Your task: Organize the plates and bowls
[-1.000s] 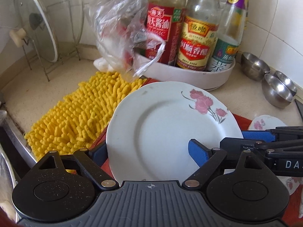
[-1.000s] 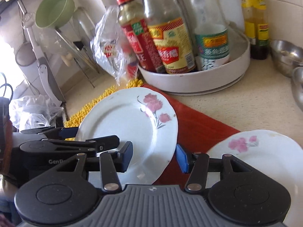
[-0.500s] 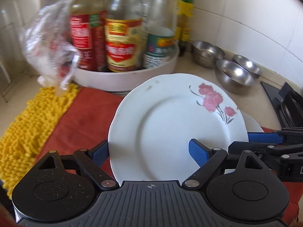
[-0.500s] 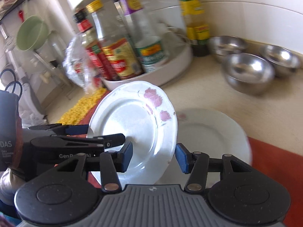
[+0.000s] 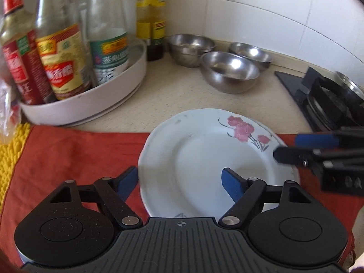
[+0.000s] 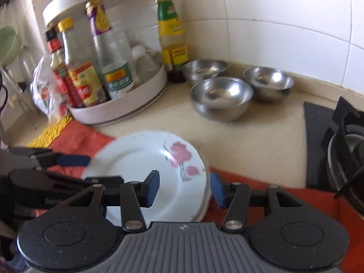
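Observation:
A white plate with pink flowers (image 5: 204, 159) lies on a second plate whose rim (image 6: 206, 202) shows beneath it, on the red cloth (image 5: 75, 157). My left gripper (image 5: 179, 183) is open, its fingers either side of the plate's near left rim. My right gripper (image 6: 184, 187) is open, straddling the plate's right rim; it also shows in the left wrist view (image 5: 295, 150). Three steel bowls (image 5: 229, 71) stand on the counter behind.
A white turntable tray (image 5: 91, 100) holds sauce bottles (image 5: 61, 63) at back left. A yellow-green bottle (image 6: 173, 36) stands by the wall. A gas hob (image 5: 329, 104) is at right. A yellow mat (image 5: 9, 157) lies at left.
The flowered plate was carried right and lowered onto the other plate. Both grippers moved right with it, and the view swung from the lid rack and yellow mat to the bowls and hob.

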### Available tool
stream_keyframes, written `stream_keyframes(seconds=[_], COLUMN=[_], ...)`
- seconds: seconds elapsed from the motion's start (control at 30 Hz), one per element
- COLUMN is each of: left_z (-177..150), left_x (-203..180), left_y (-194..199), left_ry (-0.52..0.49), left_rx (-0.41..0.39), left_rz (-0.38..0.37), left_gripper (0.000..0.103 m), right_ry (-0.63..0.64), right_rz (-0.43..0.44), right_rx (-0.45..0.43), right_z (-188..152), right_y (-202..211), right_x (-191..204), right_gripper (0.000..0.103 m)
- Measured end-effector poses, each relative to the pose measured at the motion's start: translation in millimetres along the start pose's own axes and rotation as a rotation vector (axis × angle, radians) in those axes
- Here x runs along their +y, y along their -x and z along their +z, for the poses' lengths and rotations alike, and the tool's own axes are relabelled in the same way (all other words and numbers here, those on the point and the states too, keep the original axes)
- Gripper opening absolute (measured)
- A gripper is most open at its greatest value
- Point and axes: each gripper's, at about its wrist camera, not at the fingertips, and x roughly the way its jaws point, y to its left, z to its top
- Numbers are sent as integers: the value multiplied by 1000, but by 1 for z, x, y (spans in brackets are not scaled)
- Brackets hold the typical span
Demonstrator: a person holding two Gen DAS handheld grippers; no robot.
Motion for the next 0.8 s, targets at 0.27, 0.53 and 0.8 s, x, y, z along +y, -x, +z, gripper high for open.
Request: stream_keyframes(seconds=[0.27,0.53,0.8], left_z=[16,58,119], left_x=[-1,-15,-34], left_y=[6,-5,-45], left_ry=[14,-31,-74], left_rx=[-23,-45,-28], left_rz=[19,21,72], left_gripper=[86,88,93], right_ry=[-64,-148,-151], right_rz=[-27,-2,-25], right_rx=[-11,-8,12], right_z=[11,41,88], right_y=[-4,-22,-53], right_x=[-27,-59,-88], right_gripper=[51,51,51])
